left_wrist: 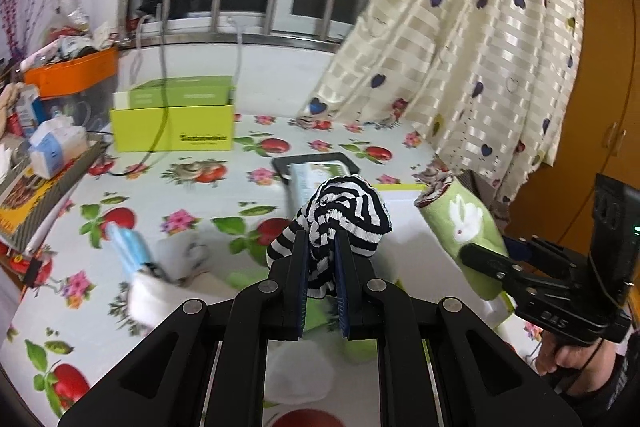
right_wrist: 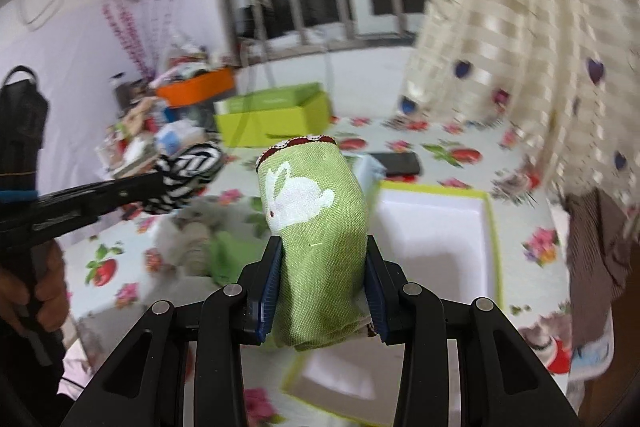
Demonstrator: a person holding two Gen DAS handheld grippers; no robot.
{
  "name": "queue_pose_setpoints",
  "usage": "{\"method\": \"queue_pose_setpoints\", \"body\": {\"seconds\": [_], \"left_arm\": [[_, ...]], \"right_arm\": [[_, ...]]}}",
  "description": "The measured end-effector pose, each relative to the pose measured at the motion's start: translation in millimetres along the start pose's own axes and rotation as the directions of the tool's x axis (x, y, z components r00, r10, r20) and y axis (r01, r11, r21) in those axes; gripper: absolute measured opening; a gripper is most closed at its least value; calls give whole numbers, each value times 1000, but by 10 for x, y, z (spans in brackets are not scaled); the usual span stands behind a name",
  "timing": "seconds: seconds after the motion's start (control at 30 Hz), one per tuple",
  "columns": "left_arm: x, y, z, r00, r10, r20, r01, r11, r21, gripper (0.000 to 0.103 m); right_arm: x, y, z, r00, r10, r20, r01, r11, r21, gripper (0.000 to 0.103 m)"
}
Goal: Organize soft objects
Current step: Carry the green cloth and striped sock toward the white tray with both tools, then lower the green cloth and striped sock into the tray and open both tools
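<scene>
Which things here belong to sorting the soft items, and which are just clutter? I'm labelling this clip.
Job:
striped sock, held by left gripper
green rabbit cloth, held by right gripper
white-lined box

Lying about:
orange bin
lime box
curtain

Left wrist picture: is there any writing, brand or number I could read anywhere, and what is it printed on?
"DAS", as best it reads: raised letters on the black body of the right gripper.
Yellow-green box: a dark line of print on its front, too blurred to read.
Blue-and-white packet at the left: print too small to read.
Boxes in the clutter at the far left edge: labels blurred.
Nothing else carries legible text; the right wrist view adds none.
</scene>
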State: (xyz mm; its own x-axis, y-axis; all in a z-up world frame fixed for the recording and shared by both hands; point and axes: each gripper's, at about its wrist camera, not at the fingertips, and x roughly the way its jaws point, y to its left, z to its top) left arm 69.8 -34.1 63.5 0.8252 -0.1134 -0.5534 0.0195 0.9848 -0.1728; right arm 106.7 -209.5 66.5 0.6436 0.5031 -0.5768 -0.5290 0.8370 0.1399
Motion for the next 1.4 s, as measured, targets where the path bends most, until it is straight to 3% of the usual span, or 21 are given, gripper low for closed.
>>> {"method": "queue_pose_setpoints", "body": {"seconds": [0.33, 0.63, 0.83, 1.1, 1.4], "left_arm": [[429, -463, 21, 996, -49, -76, 54, 996, 66, 12], [757, -778, -15, 986, -76, -148, 93, 990, 109, 13], [951, -919, -60, 978, -79, -191, 103, 987, 123, 13], [1155, -1092, -115, 970, -79, -232, 116, 982, 150, 13], [1416, -1255, -232, 958, -57, -279, 113, 975, 190, 13]], "right_arm": [[343, -666, -247, 985, -116, -127, 132, 984, 122, 37], [510, -912, -360, 959, -188, -213, 224, 961, 161, 40], [478, -939, -364, 959, -188, -212, 226, 959, 173, 46], [227, -912, -292, 968, -207, -141, 229, 959, 167, 49], [93, -1018, -341, 968, -218, -122, 239, 951, 196, 50]]}}
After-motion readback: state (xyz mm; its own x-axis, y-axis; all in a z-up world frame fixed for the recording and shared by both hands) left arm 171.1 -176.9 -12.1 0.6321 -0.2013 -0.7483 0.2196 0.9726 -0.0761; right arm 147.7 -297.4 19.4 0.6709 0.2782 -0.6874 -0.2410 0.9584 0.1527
